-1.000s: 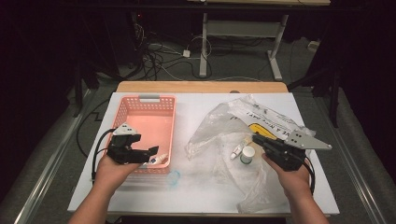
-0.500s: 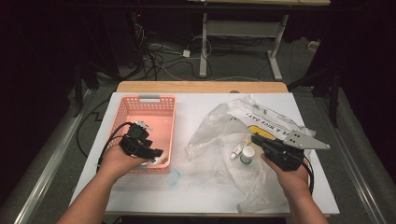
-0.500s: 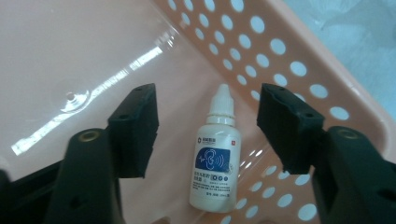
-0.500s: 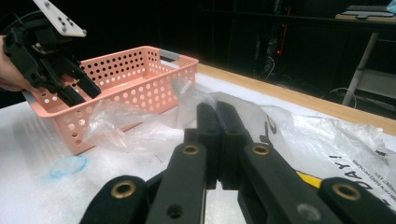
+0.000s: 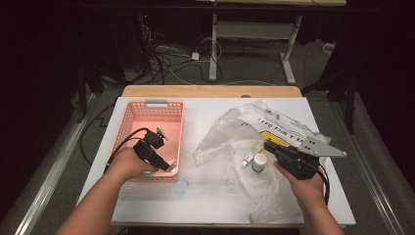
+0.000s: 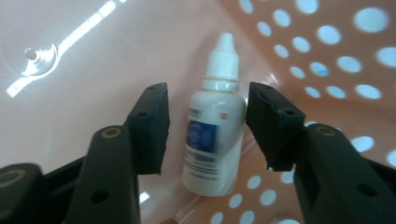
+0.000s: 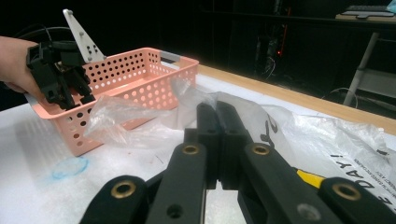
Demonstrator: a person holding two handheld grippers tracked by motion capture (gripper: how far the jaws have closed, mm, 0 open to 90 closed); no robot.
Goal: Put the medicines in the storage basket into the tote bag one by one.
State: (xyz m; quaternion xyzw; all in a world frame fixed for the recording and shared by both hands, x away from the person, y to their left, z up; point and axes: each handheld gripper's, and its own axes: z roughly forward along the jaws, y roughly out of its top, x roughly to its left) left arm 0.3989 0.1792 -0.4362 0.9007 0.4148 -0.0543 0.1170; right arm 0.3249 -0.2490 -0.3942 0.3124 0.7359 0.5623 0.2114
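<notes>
A white dropper bottle (image 6: 212, 135) with a blue label lies on the floor of the pink perforated basket (image 5: 147, 110). My left gripper (image 5: 165, 164) reaches down into the basket's near right corner. Its jaws have just been closing, with the bottle between them. In the left gripper view the right pad (image 6: 271, 121) is at the bottle's side, and a narrow gap is left at the other pad, so the left gripper (image 6: 208, 100) still counts as open. My right gripper (image 5: 268, 146) rests on the plastic bag (image 5: 230, 132), shut with nothing in it; in its own view, the right gripper (image 7: 217, 116) shows its jaws pressed together.
On the bag by the right gripper lie a small white vial (image 5: 248, 157) and a little jar (image 5: 259, 163). A blue translucent ring (image 5: 182, 186) sits on the white tabletop just in front of the basket. The wooden table edge (image 5: 210, 91) runs along the far side.
The left hand has moved right and down into the basket, and its jaws have narrowed around the dropper bottle. The right hand and the bag have stayed put.
</notes>
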